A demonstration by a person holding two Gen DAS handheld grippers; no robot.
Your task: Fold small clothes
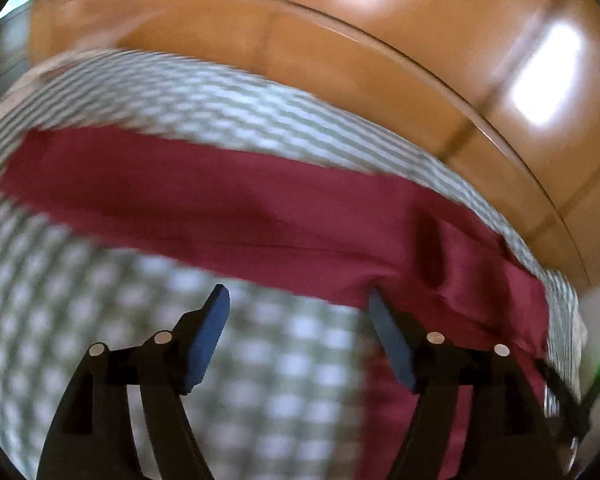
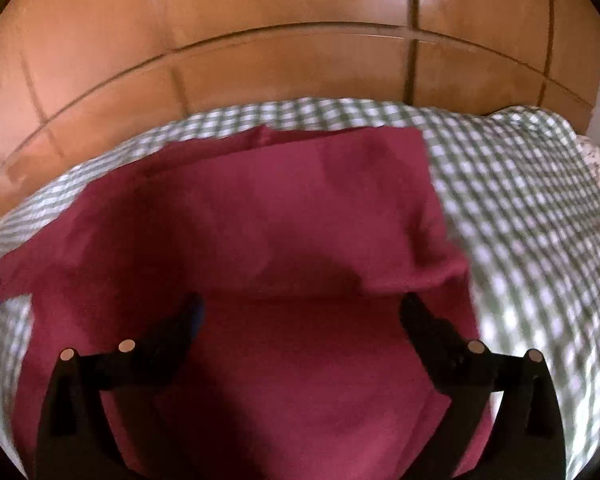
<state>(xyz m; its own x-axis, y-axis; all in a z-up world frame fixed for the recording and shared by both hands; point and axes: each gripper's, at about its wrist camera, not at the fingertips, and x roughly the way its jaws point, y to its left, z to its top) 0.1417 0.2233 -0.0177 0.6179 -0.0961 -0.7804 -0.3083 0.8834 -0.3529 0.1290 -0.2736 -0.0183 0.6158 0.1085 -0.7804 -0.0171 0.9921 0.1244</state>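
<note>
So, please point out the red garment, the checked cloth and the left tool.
red garment (image 2: 284,216): right wrist view, its flat middle.
checked cloth (image 2: 532,208): right wrist view, bare part right of the garment.
left tool (image 1: 296,300): left wrist view, midway between its fingertips.

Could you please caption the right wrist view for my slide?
Open right gripper above a folded maroon cloth garment on a green-and-white checked sheet.

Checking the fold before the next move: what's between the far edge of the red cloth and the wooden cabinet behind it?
Only a strip of the green checked sheet separates the red cloth from the wooden cabinet; nothing else lies there. The right wrist view shows it best.
</note>
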